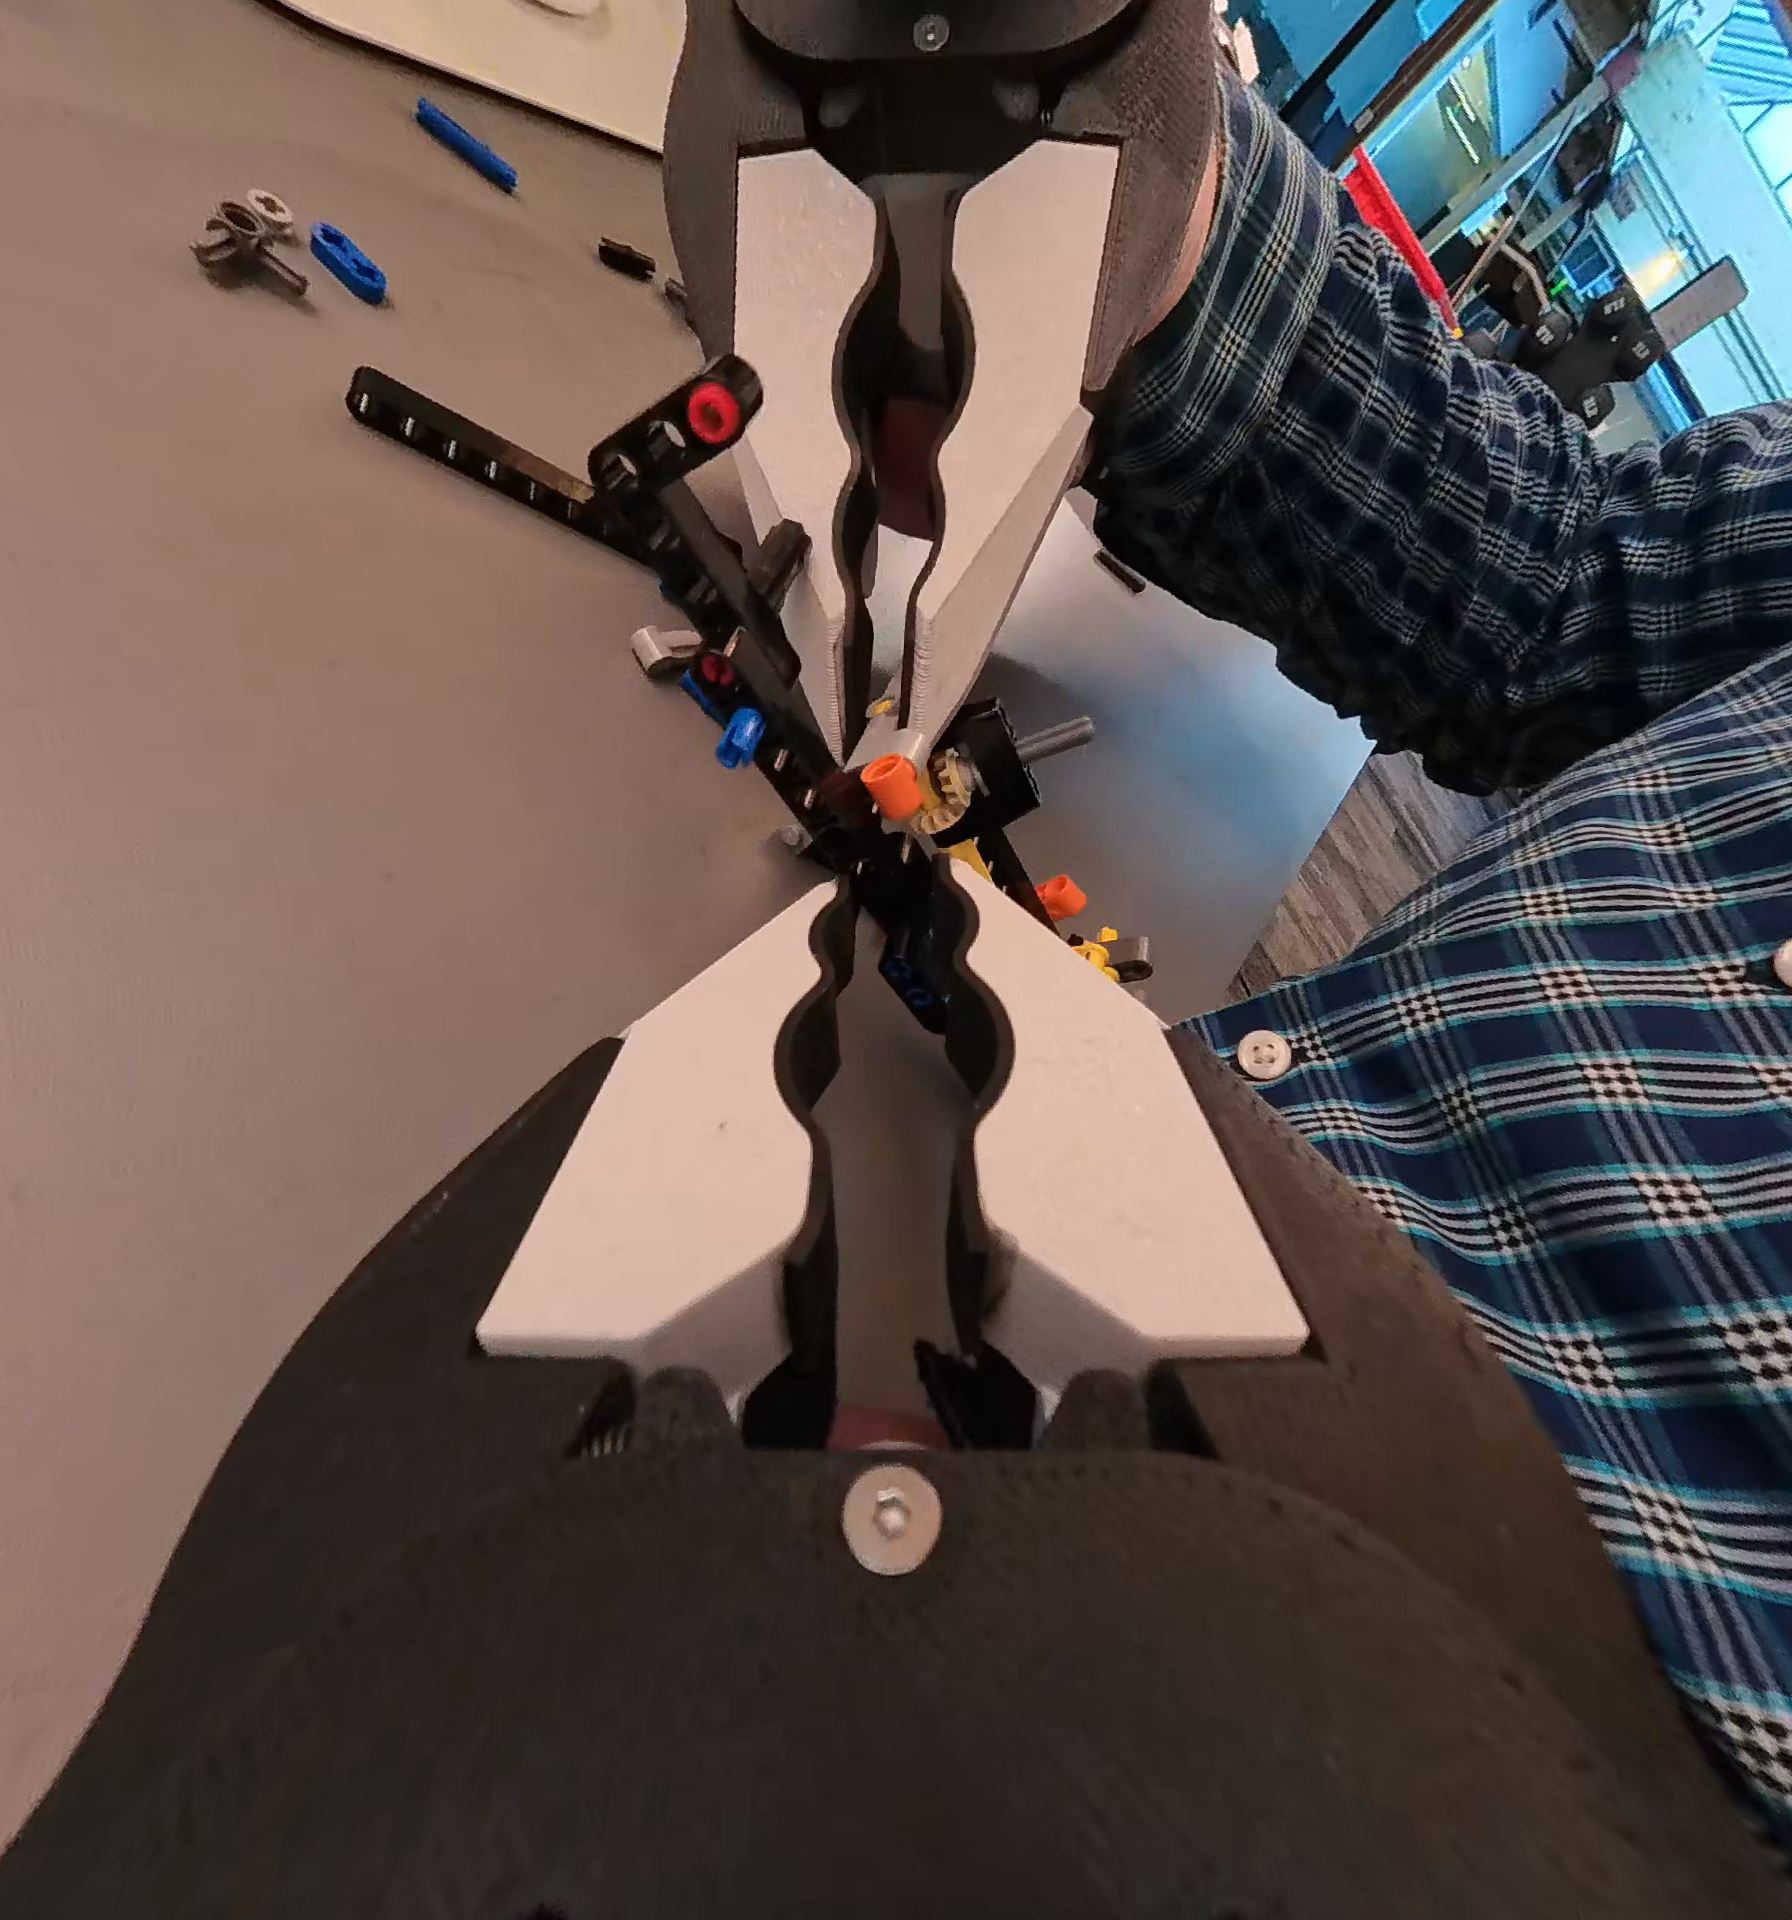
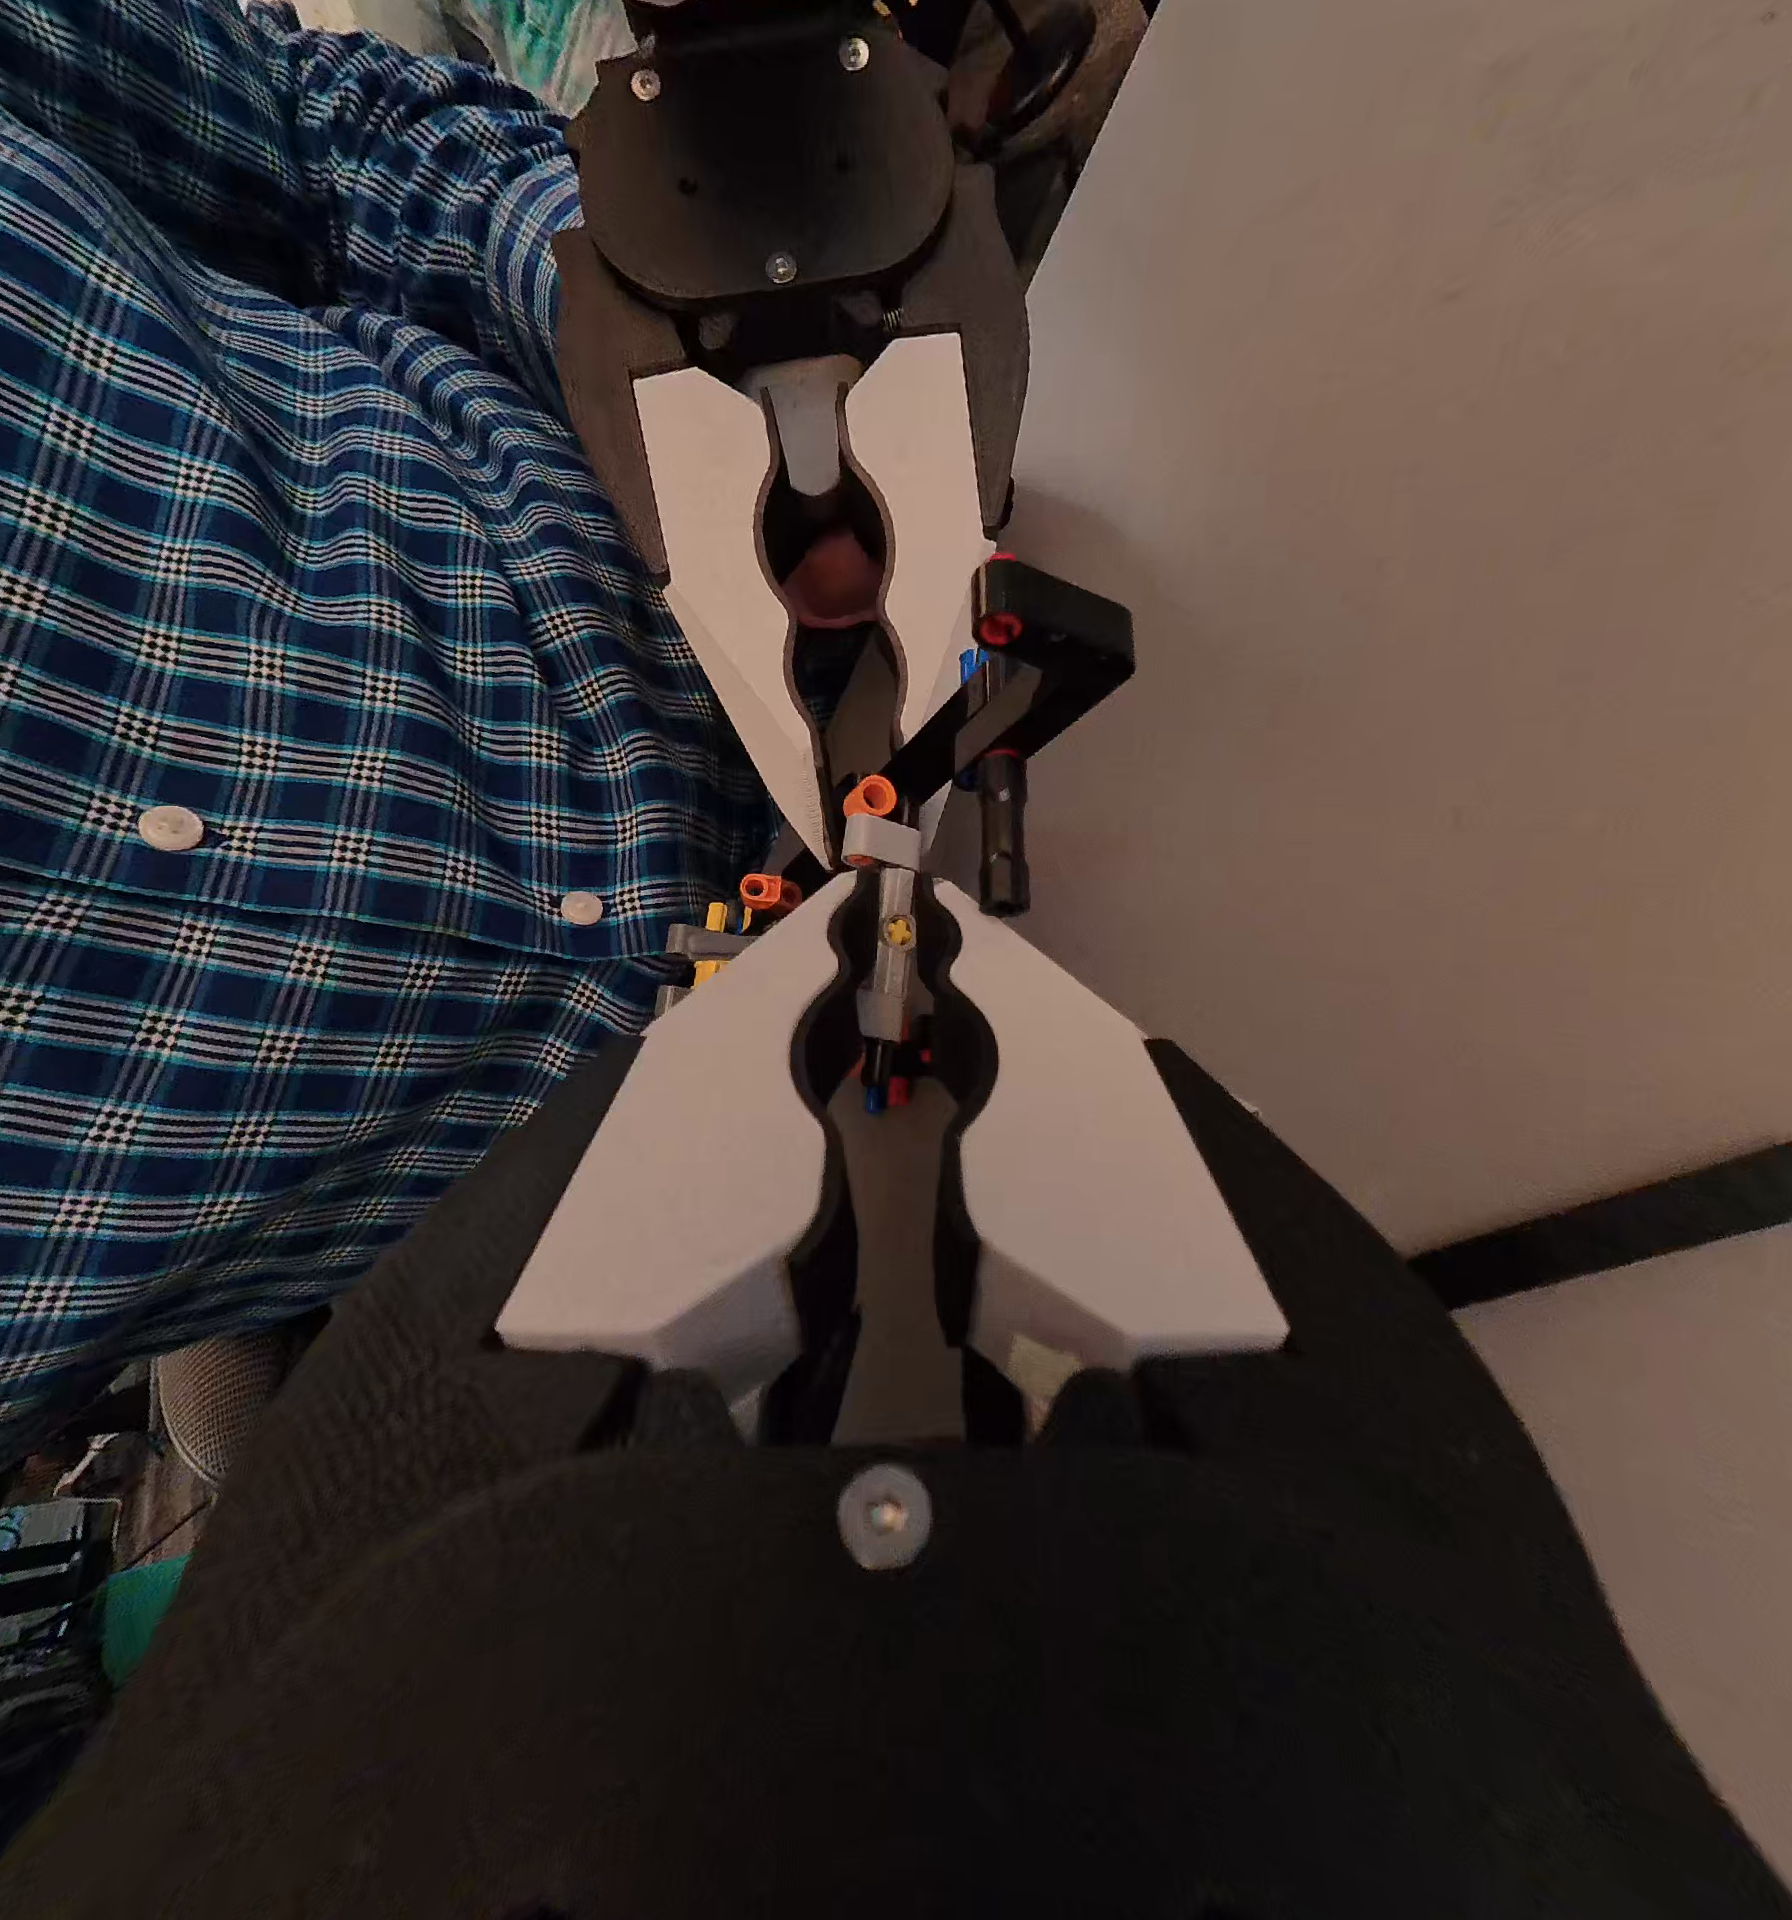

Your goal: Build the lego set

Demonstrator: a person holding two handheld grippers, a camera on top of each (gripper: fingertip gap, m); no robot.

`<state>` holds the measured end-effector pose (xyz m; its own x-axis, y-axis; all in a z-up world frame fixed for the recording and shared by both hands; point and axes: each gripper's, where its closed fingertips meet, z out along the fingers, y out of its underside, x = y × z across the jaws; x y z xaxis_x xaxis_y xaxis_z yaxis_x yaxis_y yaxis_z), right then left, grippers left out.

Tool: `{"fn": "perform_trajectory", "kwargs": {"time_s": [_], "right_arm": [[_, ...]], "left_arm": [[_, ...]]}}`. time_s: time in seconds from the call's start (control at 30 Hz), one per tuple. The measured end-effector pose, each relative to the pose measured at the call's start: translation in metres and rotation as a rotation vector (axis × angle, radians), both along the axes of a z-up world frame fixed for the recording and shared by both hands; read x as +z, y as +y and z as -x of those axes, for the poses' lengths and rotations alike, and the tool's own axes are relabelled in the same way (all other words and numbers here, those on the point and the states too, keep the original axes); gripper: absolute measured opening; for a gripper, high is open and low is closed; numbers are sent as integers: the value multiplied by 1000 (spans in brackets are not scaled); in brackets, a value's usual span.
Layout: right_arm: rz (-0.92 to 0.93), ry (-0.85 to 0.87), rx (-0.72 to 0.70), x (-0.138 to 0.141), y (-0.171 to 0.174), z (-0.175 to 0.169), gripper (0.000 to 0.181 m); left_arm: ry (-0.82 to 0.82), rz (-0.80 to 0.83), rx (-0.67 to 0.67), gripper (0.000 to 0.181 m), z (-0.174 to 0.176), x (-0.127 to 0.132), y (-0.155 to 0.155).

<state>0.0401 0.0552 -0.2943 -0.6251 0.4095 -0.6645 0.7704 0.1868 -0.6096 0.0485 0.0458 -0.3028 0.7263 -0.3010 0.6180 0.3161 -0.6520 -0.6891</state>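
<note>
The black lego assembly (image 1: pixel 710 582) is held in the air between both grippers. It has a red pin (image 1: pixel 710 410) at its far end, a tan gear (image 1: pixel 946 800) and yellow parts. My left gripper (image 1: pixel 897 899) is shut on the assembly's near black beam. My right gripper (image 1: pixel 876 717) comes in from the top, tip to tip with the left. In the right wrist view, the right gripper (image 2: pixel 887 894) is shut on a grey beam (image 2: pixel 892 966) that carries an orange pin (image 2: pixel 868 798). The left gripper (image 2: pixel 850 821) faces it from above.
Loose pieces lie on the grey table (image 1: pixel 196 831): a blue beam (image 1: pixel 466 143), a grey hub (image 1: pixel 248 241), a blue link (image 1: pixel 347 264) and a long black beam (image 1: pixel 456 447). A person's plaid shirt (image 1: pixel 1598 1143) is close on the right. A black strip (image 2: pixel 1640 1216) crosses the table. My two grippers' fingertips are within a few centimetres of each other.
</note>
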Motion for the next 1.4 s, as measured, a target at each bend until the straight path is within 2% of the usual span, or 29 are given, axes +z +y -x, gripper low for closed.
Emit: {"fn": "perform_trajectory", "kwargs": {"time_s": [0.47,0.7,1.0,1.4], "right_arm": [[-27,22,15,-2,-1,-3,4],[-11,43,2,1,-4,0,5],[-6,48,7,0,-7,3,5],[-6,49,22,-4,-5,2,4]], "left_arm": [[69,-20,-31,12,-4,-1,0],[225,-77,47,21,6,2,-1],[279,-121,104,12,15,6,-6],[357,-180,21,12,15,3,-3]]}}
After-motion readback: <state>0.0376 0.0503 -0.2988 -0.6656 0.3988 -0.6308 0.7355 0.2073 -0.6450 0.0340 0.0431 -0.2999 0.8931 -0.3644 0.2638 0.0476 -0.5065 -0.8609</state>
